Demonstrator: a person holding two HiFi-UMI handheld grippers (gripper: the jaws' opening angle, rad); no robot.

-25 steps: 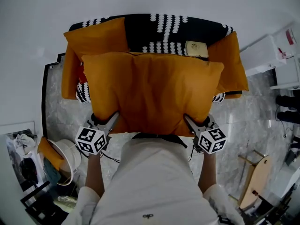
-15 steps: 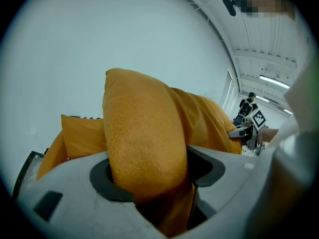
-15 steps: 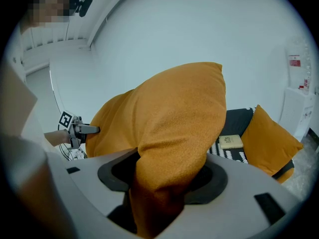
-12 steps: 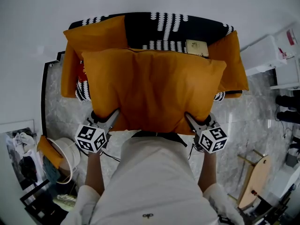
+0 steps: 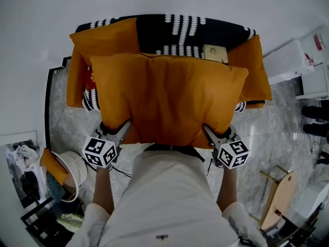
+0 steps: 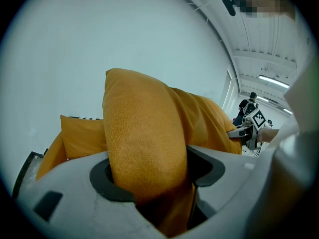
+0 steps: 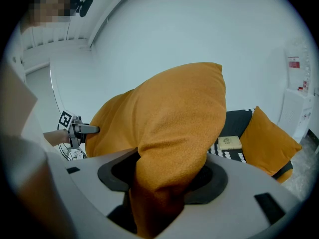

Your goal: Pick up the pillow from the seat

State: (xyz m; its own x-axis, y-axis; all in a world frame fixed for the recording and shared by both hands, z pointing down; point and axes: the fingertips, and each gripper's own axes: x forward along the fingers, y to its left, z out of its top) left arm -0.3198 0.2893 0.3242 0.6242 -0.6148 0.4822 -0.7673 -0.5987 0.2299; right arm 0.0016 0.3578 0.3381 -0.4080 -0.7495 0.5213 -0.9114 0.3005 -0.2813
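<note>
A large orange pillow (image 5: 167, 99) hangs in the air in front of the seat, held by its two near corners. My left gripper (image 5: 123, 129) is shut on the near left corner of the pillow (image 6: 144, 148), whose fabric bulges between the jaws. On the other side, my right gripper (image 5: 208, 131) is shut on the near right corner of the pillow (image 7: 174, 138). The seat (image 5: 190, 32) behind has a black cover with a white pattern. The jaw tips are hidden by fabric in both gripper views.
Two more orange cushions lean at the seat's left end (image 5: 105, 37) and right end (image 5: 255, 68). A small tan box (image 5: 216, 53) lies on the seat. A white bucket (image 5: 72, 171) stands on the marble floor at left, a wooden stand (image 5: 280, 194) at right.
The pillow has risen very slightly; both grippers hold the same corners and have barely moved.
</note>
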